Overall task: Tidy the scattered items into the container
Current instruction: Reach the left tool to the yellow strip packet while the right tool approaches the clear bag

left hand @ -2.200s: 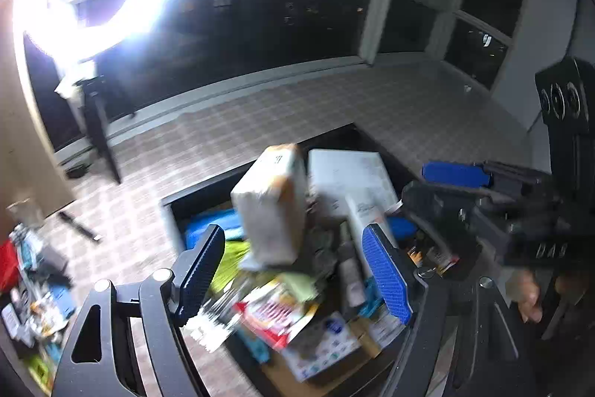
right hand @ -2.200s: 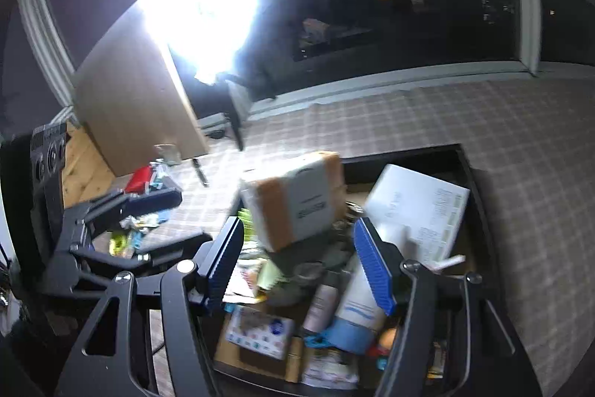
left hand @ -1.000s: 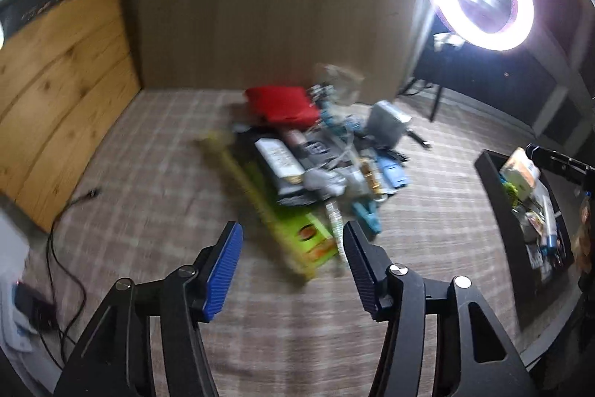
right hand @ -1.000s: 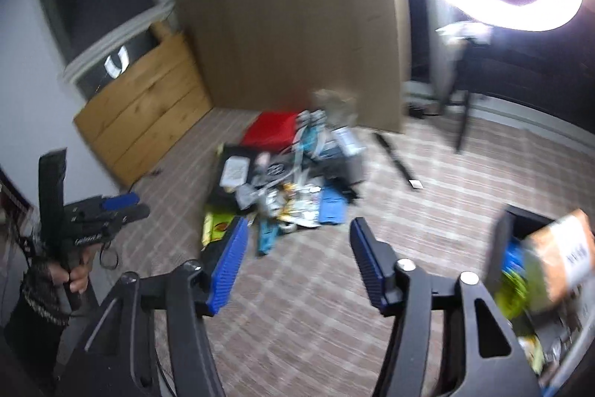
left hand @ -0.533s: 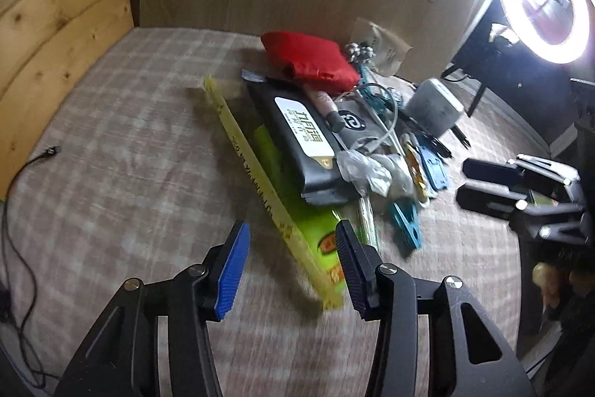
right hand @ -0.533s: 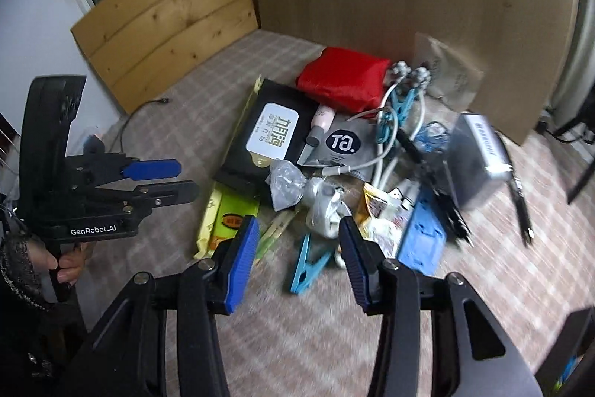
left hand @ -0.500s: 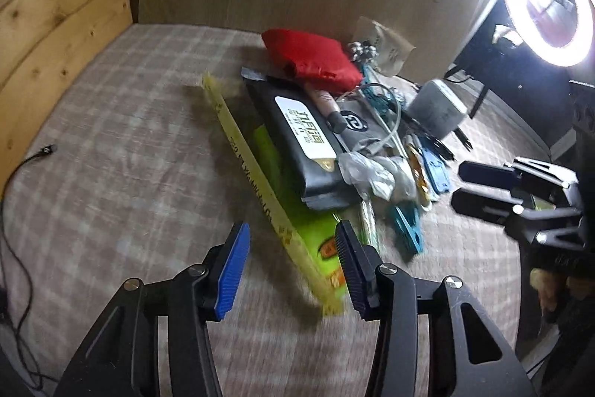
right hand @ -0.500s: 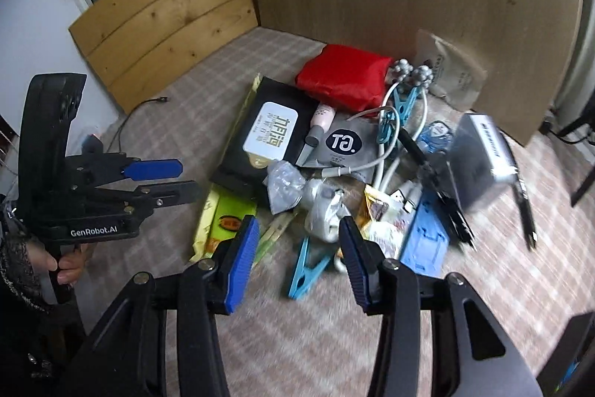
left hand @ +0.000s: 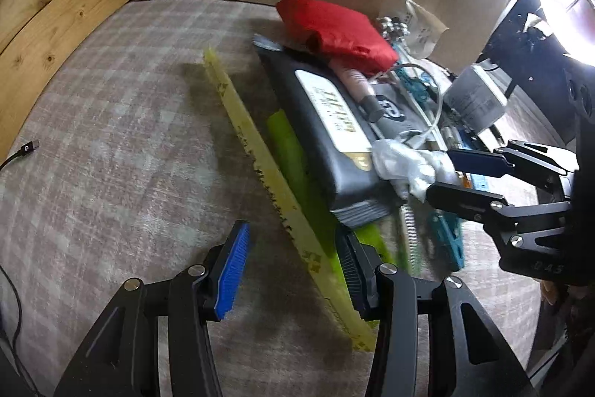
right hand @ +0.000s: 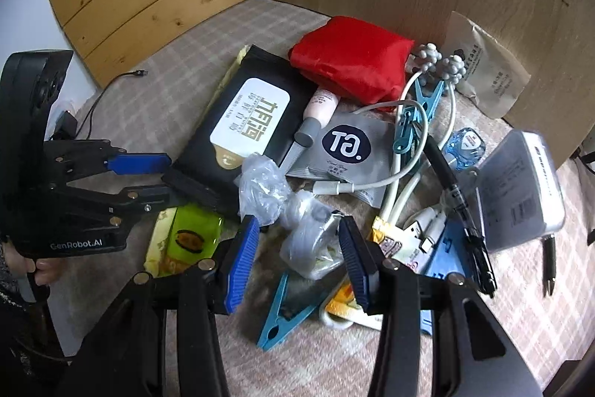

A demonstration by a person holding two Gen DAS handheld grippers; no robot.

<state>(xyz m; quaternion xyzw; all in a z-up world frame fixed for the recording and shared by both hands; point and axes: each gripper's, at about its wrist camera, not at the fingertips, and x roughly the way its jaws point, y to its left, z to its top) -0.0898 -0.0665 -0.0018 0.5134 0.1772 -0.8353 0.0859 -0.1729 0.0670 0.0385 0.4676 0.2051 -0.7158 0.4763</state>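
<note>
In the left wrist view we see our left gripper (left hand: 290, 270) low over the checked carpet (left hand: 111, 155), its jaws apart with the near end of a long yellow-edged, lime-green packet (left hand: 297, 207) running between them, the pads not pressing on it. The packet stretches toward 11 o'clock, and just at its 2 o'clock side lies a black wet-wipe pack (left hand: 327, 136) with a white and gold label. A red cloth pouch (left hand: 334, 28) sits at the pile's far end, at 12 o'clock. At 3 o'clock the right gripper (left hand: 438, 177) reaches in sideways, its fingers either side of a crumpled clear plastic bag (left hand: 401, 166). In the right wrist view our right gripper (right hand: 297, 255) stands parted around that same crinkled, translucent bag (right hand: 297, 226), which bulges between the blue ribbed pads; we cannot tell whether they touch it. A blue clothes peg (right hand: 286, 307) lies at 6 o'clock, a grey sachet (right hand: 346, 144) at 12, a white cable (right hand: 405, 166) at 1, and a silvery box (right hand: 517, 188) at 3. The left gripper (right hand: 156, 173) shows at 9 o'clock, beside the black pack.
</note>
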